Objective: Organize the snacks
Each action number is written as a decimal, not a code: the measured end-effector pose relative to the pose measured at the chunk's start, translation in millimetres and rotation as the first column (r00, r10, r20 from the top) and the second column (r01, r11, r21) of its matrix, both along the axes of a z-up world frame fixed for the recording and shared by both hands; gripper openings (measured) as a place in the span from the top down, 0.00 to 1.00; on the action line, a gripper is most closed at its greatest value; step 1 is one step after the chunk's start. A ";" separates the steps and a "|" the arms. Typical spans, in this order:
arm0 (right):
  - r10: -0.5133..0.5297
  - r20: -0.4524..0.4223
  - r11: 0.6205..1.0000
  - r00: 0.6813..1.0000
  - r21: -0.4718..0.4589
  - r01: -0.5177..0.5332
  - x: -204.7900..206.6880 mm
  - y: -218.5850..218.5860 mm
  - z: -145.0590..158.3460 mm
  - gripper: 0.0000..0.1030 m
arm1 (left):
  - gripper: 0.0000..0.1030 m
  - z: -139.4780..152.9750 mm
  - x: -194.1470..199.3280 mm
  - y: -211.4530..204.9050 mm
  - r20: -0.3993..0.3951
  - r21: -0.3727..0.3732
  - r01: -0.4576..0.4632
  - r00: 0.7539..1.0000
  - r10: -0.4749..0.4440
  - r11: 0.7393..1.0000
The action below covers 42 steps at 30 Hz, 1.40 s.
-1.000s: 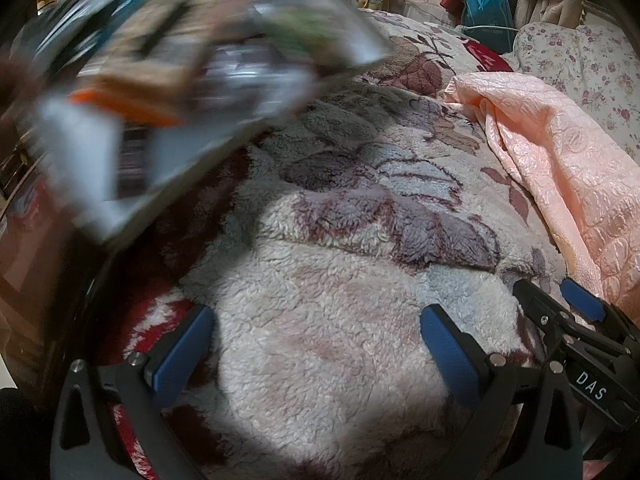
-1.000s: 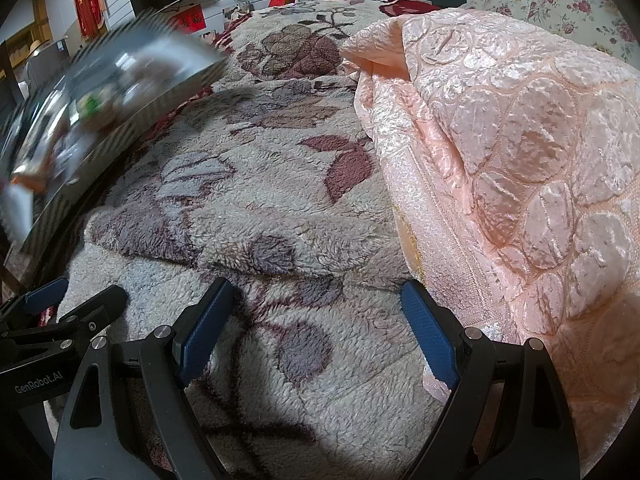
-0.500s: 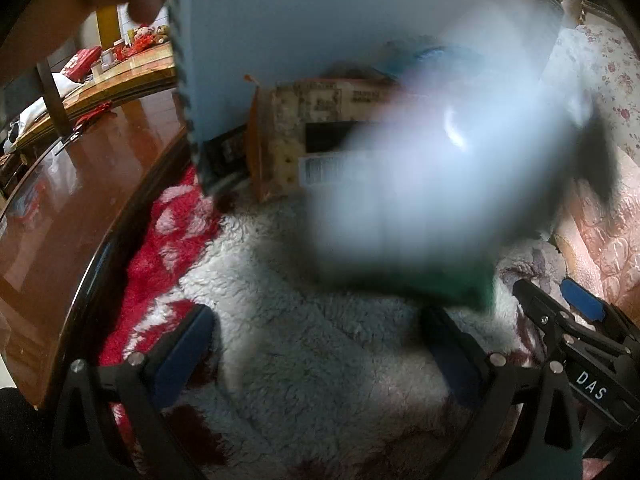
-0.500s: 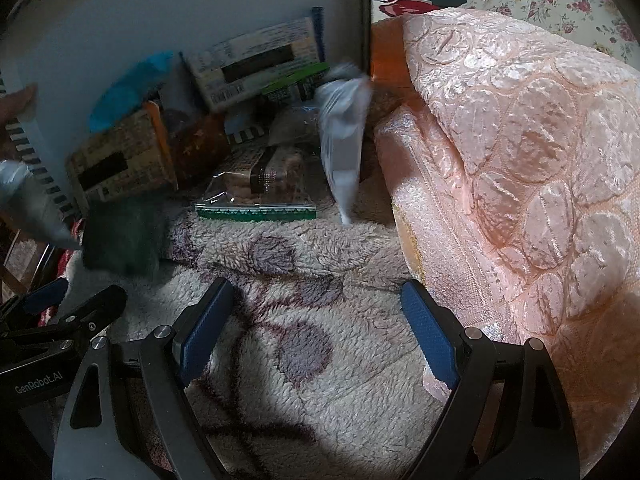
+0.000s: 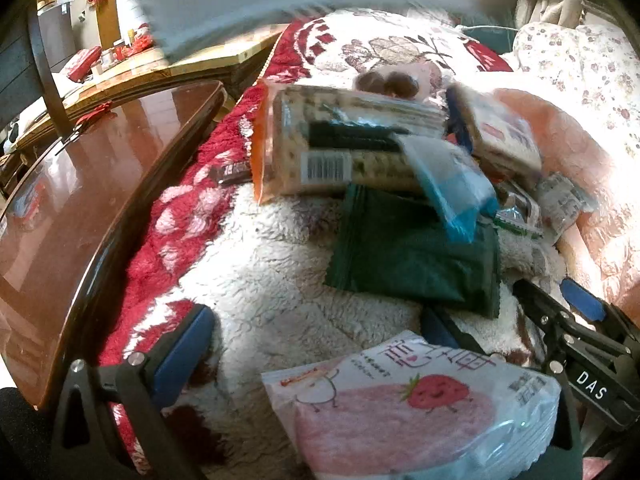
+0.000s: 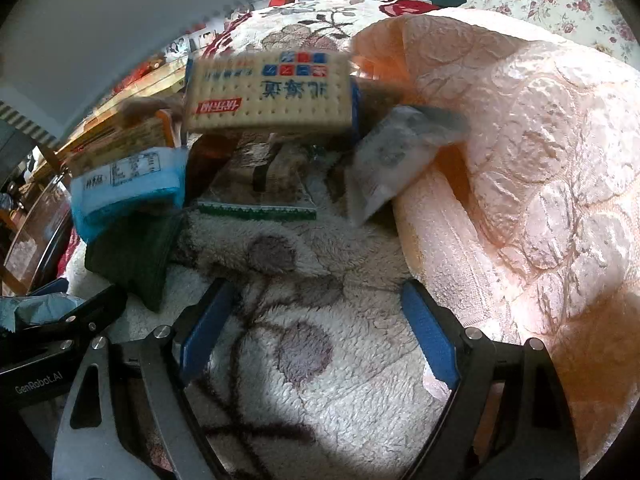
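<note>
Several snack packs lie in a heap on the fleece blanket (image 5: 280,280). In the left wrist view I see an orange-edged cracker pack (image 5: 340,148), a dark green pouch (image 5: 412,260), a blue and white packet (image 5: 448,184) and a pink strawberry pack (image 5: 408,404) lying against my right finger. In the right wrist view a cracker pack (image 6: 272,92) sits on top, blurred, with a grey packet (image 6: 384,168) to its right and the green pouch (image 6: 132,256) to the left. My left gripper (image 5: 312,344) and right gripper (image 6: 316,332) are open and empty, just short of the heap.
A polished wooden table (image 5: 80,184) runs along the left of the blanket. A peach quilt (image 6: 520,160) is bunched up on the right. A large pale sheet or bag (image 6: 120,12) hangs blurred across the top of both views.
A bag was tipped over the blanket and the snacks have dropped out into a heap in front of both grippers. The bag has lifted away upward. Neither gripper has moved.
</note>
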State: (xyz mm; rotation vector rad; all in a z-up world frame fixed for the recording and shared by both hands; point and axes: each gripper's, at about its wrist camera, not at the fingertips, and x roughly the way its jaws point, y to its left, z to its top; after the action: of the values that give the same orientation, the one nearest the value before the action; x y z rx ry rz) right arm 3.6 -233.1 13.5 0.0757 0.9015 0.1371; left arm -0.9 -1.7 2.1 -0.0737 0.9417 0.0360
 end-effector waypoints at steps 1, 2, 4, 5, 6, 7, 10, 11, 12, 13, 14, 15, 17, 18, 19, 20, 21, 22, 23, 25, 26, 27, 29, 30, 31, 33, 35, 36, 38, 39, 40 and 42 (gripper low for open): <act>0.000 0.000 1.000 1.000 0.000 0.000 -0.2 0.0 0.0 0.16 | 0.00 -0.1 -0.3 -0.1 0.000 0.000 0.000 1.000 0.000 1.000; 0.000 0.000 1.000 1.000 0.000 0.000 -0.3 0.0 0.0 0.16 | 0.00 -0.1 -0.3 -0.1 0.000 0.000 0.000 1.000 0.000 1.000; 0.000 0.000 1.000 1.000 0.000 0.000 -0.4 0.3 -0.5 0.16 | 0.00 -0.1 -0.4 -0.1 0.000 0.000 0.000 1.000 0.000 1.000; 0.000 0.000 1.000 1.000 0.000 0.000 -0.5 0.4 -0.8 0.16 | 0.00 -0.1 -0.2 -0.1 0.000 0.000 0.000 1.000 0.000 1.000; 0.000 0.000 1.000 1.000 0.000 0.000 -0.5 0.6 -1.1 0.16 | 0.00 -0.1 -0.1 -0.1 0.000 0.000 0.000 1.000 0.000 1.000; 0.000 0.000 1.000 1.000 0.000 0.000 -0.6 0.7 -1.3 0.16 | 0.00 -0.2 -0.3 0.0 0.000 0.000 0.000 1.000 0.000 1.000; 0.000 0.000 1.000 1.000 -0.001 0.000 -0.8 1.1 -2.2 0.16 | 0.00 -0.2 -0.4 -0.1 0.000 0.000 0.000 1.000 0.000 1.000; 0.000 0.000 1.000 1.000 -0.001 0.000 -0.2 0.4 -0.9 0.16 | 0.00 -0.2 -0.4 -0.1 0.000 0.000 0.000 1.000 0.000 1.000; 0.000 0.000 1.000 1.000 0.000 0.000 0.5 -0.3 0.2 0.16 | 0.00 -0.2 -0.4 -0.1 0.001 0.000 0.000 1.000 0.000 1.000; 0.000 0.000 1.000 1.000 0.001 0.000 0.7 -1.0 0.0 0.16 | 0.00 -0.2 -0.4 -0.1 0.001 0.000 0.000 1.000 0.000 1.000; 0.001 0.000 1.000 1.000 0.004 -0.001 0.6 -1.6 0.3 0.16 | 0.00 -0.2 -0.3 -0.1 0.001 0.000 0.000 1.000 0.000 1.000; 0.003 -0.001 1.000 1.000 0.007 -0.003 0.4 -2.6 0.0 0.16 | 0.00 -0.2 -0.2 -0.1 0.001 0.000 0.000 1.000 0.000 1.000; 0.013 -0.004 1.000 1.000 0.017 -0.013 -3.1 -4.2 -1.4 0.16 | 0.00 -0.2 -0.4 -0.1 0.001 0.000 0.000 1.000 0.000 1.000; 0.021 -0.007 1.000 1.000 0.022 -0.021 -3.4 -5.3 0.7 0.16 | 0.00 -0.2 -0.2 -0.2 0.001 0.000 0.000 1.000 0.000 1.000; 0.028 -0.011 0.999 1.000 0.023 -0.028 -4.4 -5.4 0.8 0.16 | 0.00 -0.2 -0.4 -0.1 0.001 0.000 0.000 1.000 0.000 1.000; 0.037 -0.018 0.999 0.999 0.024 -0.037 -5.1 -7.7 0.8 0.16 | 0.00 -0.2 -0.4 -0.1 0.001 0.000 0.000 1.000 0.000 1.000; 0.039 -0.024 0.999 0.999 0.028 -0.038 -6.9 -8.8 1.3 0.16 | 0.00 -0.2 -0.5 -0.1 0.001 0.000 0.000 1.000 0.000 1.000; 0.032 -0.031 0.999 0.999 0.033 -0.031 -7.5 -8.6 0.7 0.16 | 0.00 -0.2 -0.5 -0.1 0.001 0.000 0.000 1.000 0.000 1.000; 0.019 -0.045 0.999 0.999 0.035 -0.017 -6.0 -9.5 1.0 0.16 | 0.00 -0.2 -0.5 -0.2 0.001 0.000 0.000 1.000 0.000 1.000; 0.003 -0.075 0.999 0.997 0.036 0.000 -4.0 -8.7 2.8 0.16 | 0.00 -0.2 -0.5 -0.1 0.001 0.000 0.000 1.000 0.000 1.000; 0.001 -0.093 0.999 0.996 0.038 0.002 -3.2 -8.7 4.2 0.16 | 0.00 -0.3 -0.4 -0.2 0.001 0.000 0.000 1.000 0.000 1.000; 0.003 -0.107 0.999 0.994 0.040 0.001 -2.7 -8.9 5.5 0.16 | 0.00 -0.3 -0.5 -0.2 0.001 0.000 0.000 1.000 0.000 1.000; 0.008 -0.126 0.999 0.992 0.054 -0.001 -6.5 -12.0 9.8 0.16 | 0.00 -0.3 -0.5 -0.2 0.001 0.000 0.000 1.000 0.000 1.000; 0.005 -0.124 0.998 0.992 0.063 0.003 -9.1 -13.9 12.2 0.16 | 0.00 -0.4 -0.4 0.1 0.001 -0.001 0.000 1.000 0.000 1.000; 0.001 -0.117 0.997 0.993 0.074 0.008 -11.7 -15.9 14.6 0.16 | 0.00 0.1 -0.5 -0.6 0.001 -0.001 -0.001 1.000 0.001 1.000; -0.001 -0.105 0.995 0.994 0.095 0.011 -15.5 -17.4 18.9 0.16 | 0.00 -0.4 0.3 -5.3 0.002 0.025 -0.005 1.000 0.005 1.000; 0.012 -0.105 0.996 0.994 0.095 -0.002 -16.3 -14.1 20.0 0.16 | 0.00 0.9 1.5 -5.6 -0.005 0.024 -0.001 1.000 0.002 1.000; 0.023 -0.105 0.996 0.994 0.088 -0.013 -17.2 -11.4 20.5 0.16 | 0.00 2.6 2.6 -3.6 -0.028 0.007 0.011 1.000 -0.011 1.000; 0.040 -0.103 0.997 0.994 0.073 -0.033 -18.9 -6.8 22.4 0.16 | 0.00 7.3 3.1 1.4 -0.076 -0.019 0.056 0.995 -0.057 0.998; 0.048 -0.099 0.997 0.994 0.069 -0.041 -19.6 -4.8 24.4 0.16 | 0.00 9.4 2.3 3.4 -0.092 -0.025 0.071 0.993 -0.073 0.997; 0.057 -0.093 0.996 0.994 0.067 -0.051 -22.0 -3.2 27.1 0.16 | 0.00 15.1 -2.0 6.1 -0.101 -0.032 0.076 0.992 -0.079 0.997; 0.065 -0.084 0.996 0.994 0.066 -0.060 -24.8 -1.7 31.7 0.16 | 0.00 28.1 -15.1 11.3 -0.092 -0.065 0.102 0.990 -0.108 0.993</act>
State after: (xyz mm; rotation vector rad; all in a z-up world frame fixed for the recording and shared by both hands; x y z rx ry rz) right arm -21.2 -234.8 45.2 0.1132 0.9865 0.2222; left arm -16.0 9.6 30.2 -0.0781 1.0407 -0.0867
